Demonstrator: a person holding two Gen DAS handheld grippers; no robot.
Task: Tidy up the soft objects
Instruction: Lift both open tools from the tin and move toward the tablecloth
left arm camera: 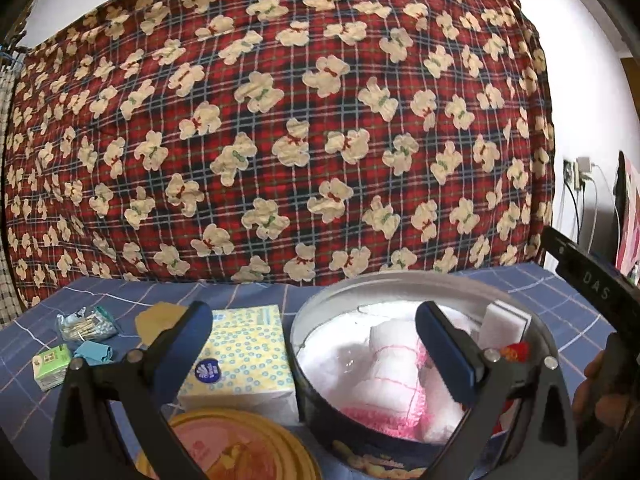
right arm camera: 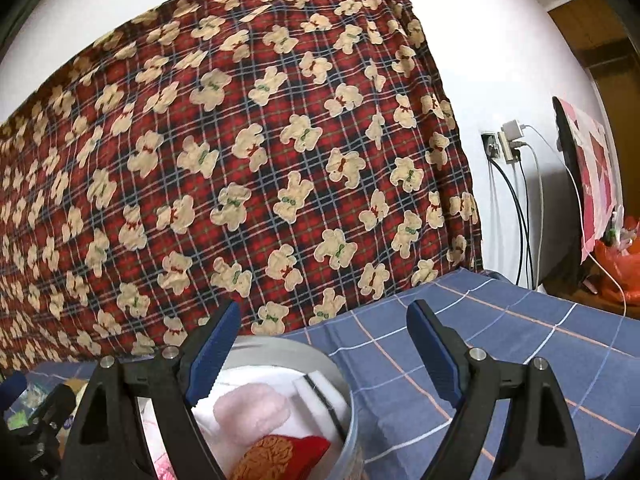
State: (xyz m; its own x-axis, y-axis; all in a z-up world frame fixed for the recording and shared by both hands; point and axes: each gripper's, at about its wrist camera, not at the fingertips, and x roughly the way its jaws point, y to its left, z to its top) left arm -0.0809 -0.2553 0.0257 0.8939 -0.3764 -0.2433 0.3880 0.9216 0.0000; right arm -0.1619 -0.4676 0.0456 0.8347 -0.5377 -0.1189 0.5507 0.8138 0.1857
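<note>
- The left gripper point(left arm camera: 320, 344) hangs over the table's blue checked cloth point(left arm camera: 248, 292) with its jaws spread wide and nothing between them; one blue pad sits over the tissue pack, the other over the tin.
- The right gripper point(right arm camera: 320, 356) is also spread wide and bare, its left finger over the tin's rim, its right finger over bare cloth point(right arm camera: 500, 344).
- The round tin point(left arm camera: 316, 316) stands open on the cloth, just right of the tissue pack point(left arm camera: 244, 356).
- Inside the tin lie the soft things: a white towel with pink stitching point(left arm camera: 384, 368), a white sponge block point(left arm camera: 504, 324) against the far right wall, and something small and red point(left arm camera: 516, 352) beside it.
- From the right wrist view the tin point(right arm camera: 304, 352) shows a pale pink soft piece point(right arm camera: 252, 408), the white sponge point(right arm camera: 320, 396) and a red and orange item point(right arm camera: 288, 452) near the front.
- A round yellow lid point(left arm camera: 240, 448) lies in front of the tissue pack, touching or nearly touching the tin; which I cannot tell.
- Further left on the cloth sit a small green pack point(left arm camera: 52, 364), a light blue piece point(left arm camera: 94, 352), a clear bag of swabs point(left arm camera: 86, 324) and a tan piece point(left arm camera: 160, 316).
- A red plaid sheet with bears point(left arm camera: 280, 120) hangs behind the table.
- At the left view's right edge a hand point(left arm camera: 600, 384) grips the other tool's black body.
</note>
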